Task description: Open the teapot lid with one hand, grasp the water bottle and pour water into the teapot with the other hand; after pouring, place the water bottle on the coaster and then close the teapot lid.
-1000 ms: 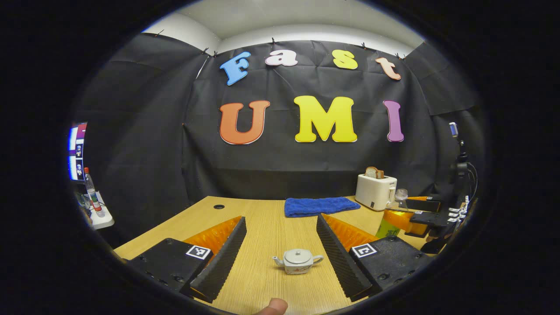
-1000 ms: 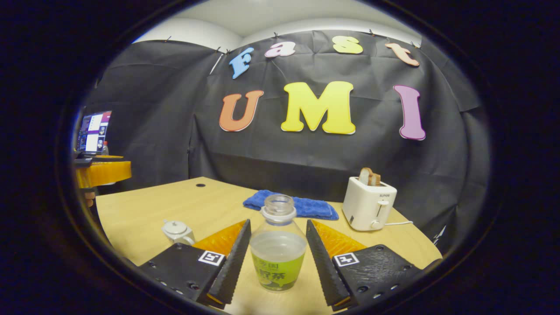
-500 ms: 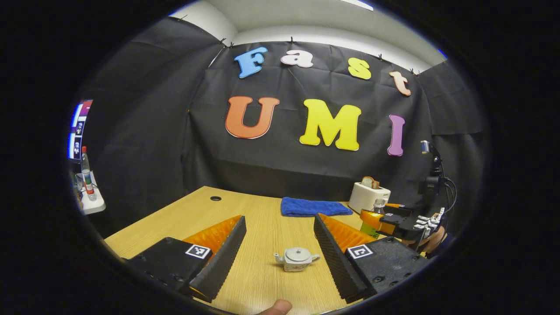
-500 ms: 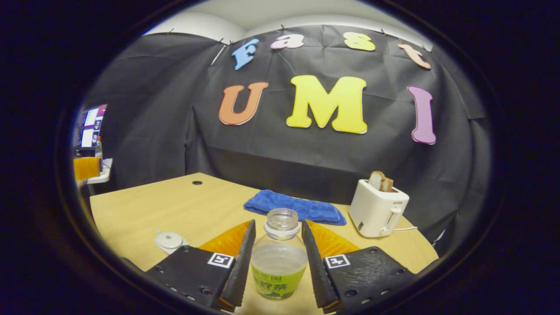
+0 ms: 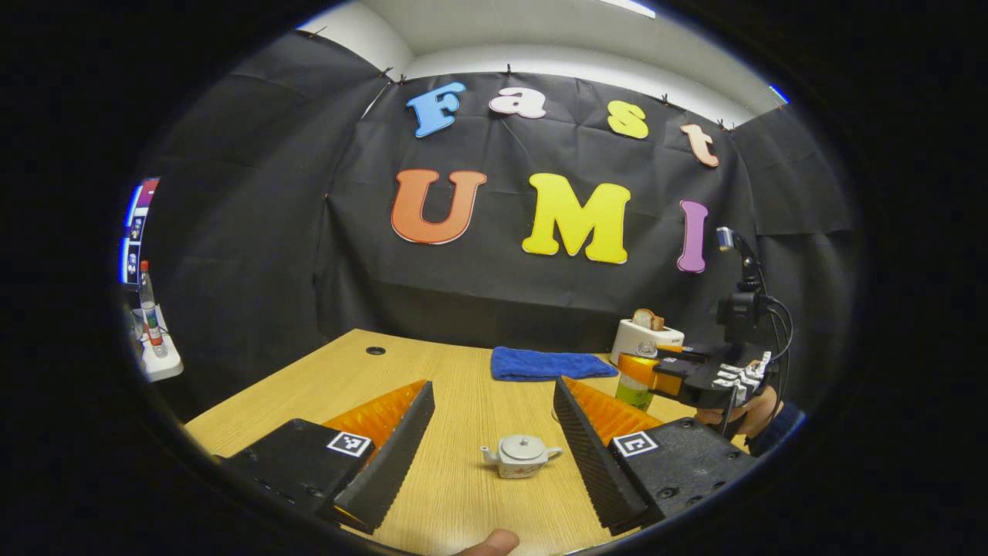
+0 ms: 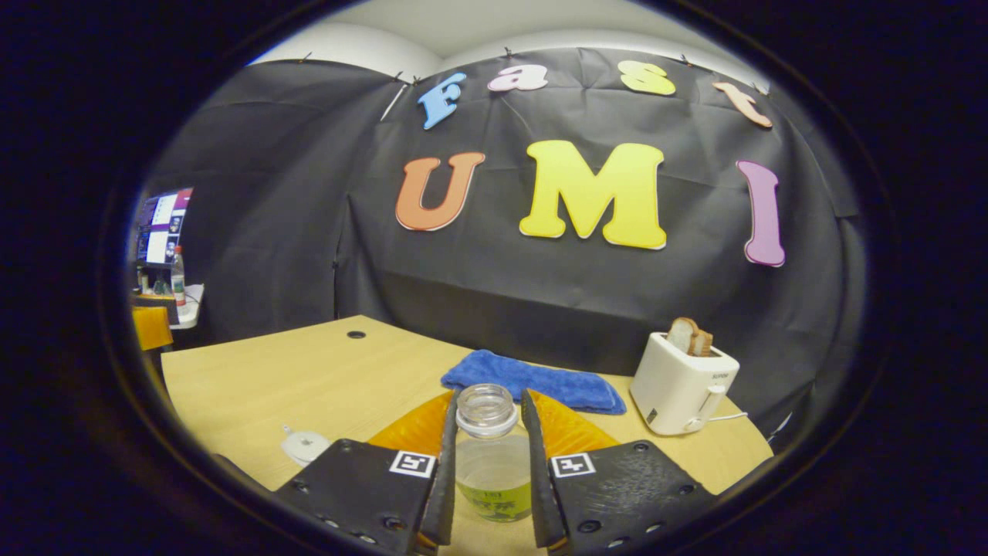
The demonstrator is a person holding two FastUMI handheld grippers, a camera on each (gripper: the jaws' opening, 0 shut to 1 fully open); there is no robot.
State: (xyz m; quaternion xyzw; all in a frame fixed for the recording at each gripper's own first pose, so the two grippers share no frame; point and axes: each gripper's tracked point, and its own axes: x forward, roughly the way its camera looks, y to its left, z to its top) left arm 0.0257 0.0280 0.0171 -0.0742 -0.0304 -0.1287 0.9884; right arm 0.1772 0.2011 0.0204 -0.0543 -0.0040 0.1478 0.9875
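Jaws of the right gripper (image 6: 488,494) are clamped on the bottle (image 6: 489,463), one against each side just below the neck, while the left gripper (image 5: 491,440) has its jaws wide apart with the teapot (image 5: 520,455) on the surface (image 5: 463,386) ahead, between them and untouched. The bottle has no cap and is partly full of pale liquid, so any early tilt or jolt on the way across could slop water onto the surface or the blue cloth (image 6: 536,382); the grip sits high on a rounded shoulder, and a soft plastic wall may give or slip once the bottle is tipped. The lid (image 5: 522,444) is on the pot, and I judge pouring before it comes off would send water over the outside. Its knob is small, and wide jaws closing off-centre could nudge the light pot or knock the lid aside. The pot's opening is narrow, so a fast pour may overshoot. In the right gripper view the teapot (image 6: 303,445) is half cut off behind a jaw. I cannot make out a coaster. The bottle's base is hidden, so whether it is lifted off the surface is unclear. A fingertip (image 5: 488,543) pokes in at the bottom of the left gripper view.
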